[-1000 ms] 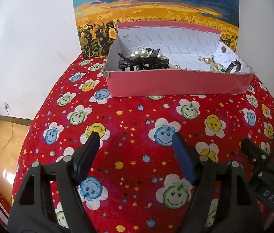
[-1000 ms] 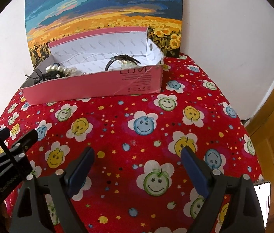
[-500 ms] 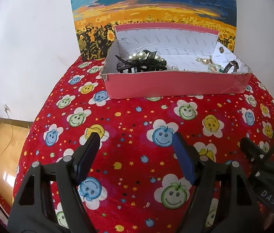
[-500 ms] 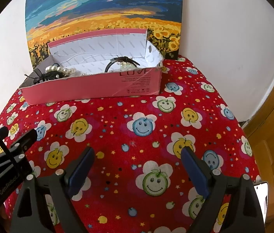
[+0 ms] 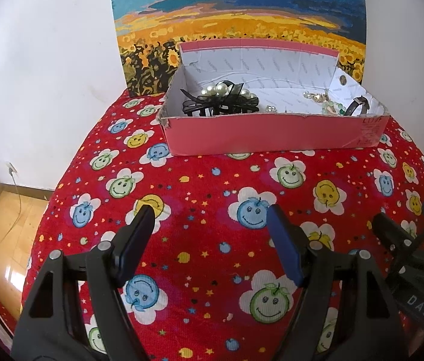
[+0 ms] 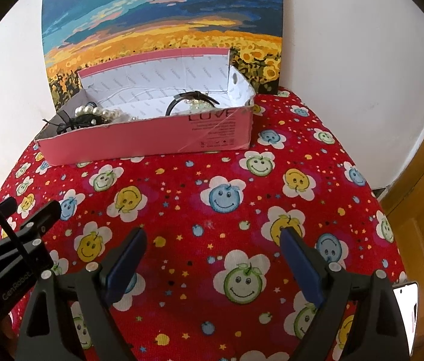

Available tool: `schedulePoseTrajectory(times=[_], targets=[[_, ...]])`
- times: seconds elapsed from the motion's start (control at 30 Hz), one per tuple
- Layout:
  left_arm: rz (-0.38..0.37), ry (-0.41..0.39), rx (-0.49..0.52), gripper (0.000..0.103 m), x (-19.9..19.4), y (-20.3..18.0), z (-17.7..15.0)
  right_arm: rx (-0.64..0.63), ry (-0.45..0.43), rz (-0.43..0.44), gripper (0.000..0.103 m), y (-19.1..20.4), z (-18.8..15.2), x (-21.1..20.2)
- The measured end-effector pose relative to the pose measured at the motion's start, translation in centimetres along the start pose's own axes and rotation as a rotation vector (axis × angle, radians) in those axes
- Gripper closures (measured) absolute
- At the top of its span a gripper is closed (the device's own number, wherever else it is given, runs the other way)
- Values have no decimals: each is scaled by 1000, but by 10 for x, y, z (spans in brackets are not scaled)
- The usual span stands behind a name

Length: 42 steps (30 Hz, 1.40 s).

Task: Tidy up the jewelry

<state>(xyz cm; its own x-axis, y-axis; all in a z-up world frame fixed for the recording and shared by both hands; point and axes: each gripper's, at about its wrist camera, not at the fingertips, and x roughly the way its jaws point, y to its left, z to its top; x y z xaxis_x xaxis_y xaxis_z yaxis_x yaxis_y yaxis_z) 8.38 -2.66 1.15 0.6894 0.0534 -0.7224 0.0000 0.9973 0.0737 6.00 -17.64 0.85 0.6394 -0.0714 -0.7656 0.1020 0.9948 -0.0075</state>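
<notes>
Over the near edge of the red smiley tablecloth [image 5: 199,180] we hold the left gripper [image 5: 210,228] and right gripper [image 6: 213,251], both spread and empty; at the far edge, the pink box [image 5: 272,134] holds jewelry [image 5: 221,102].

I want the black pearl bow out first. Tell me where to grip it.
Grip the pearl bow at its bunched middle, coming from above: it lies low at the pink box's left end, with walls on three sides. The open left claw seems nearer.
</notes>
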Motion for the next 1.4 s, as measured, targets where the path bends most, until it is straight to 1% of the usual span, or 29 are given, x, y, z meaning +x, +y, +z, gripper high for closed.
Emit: schedulePoseTrajectory(times=[0.17,0.37,1.0,1.13,1.4], targets=[[1,-4,6,34,0,-1,1,10,3,-2,11,-2,0,1],[2,-8,4,34,-1,0,1,-8,-9,-11,11,1,0,-1],[5,2,13,34,2,0,1,6,3,2,12,0,-1,1],[4,1,19,34,1,-2,1,-3,4,-6,12,2,0,1],[5,1,22,34,1,-2,1,-8,8,6,12,2,0,2]])
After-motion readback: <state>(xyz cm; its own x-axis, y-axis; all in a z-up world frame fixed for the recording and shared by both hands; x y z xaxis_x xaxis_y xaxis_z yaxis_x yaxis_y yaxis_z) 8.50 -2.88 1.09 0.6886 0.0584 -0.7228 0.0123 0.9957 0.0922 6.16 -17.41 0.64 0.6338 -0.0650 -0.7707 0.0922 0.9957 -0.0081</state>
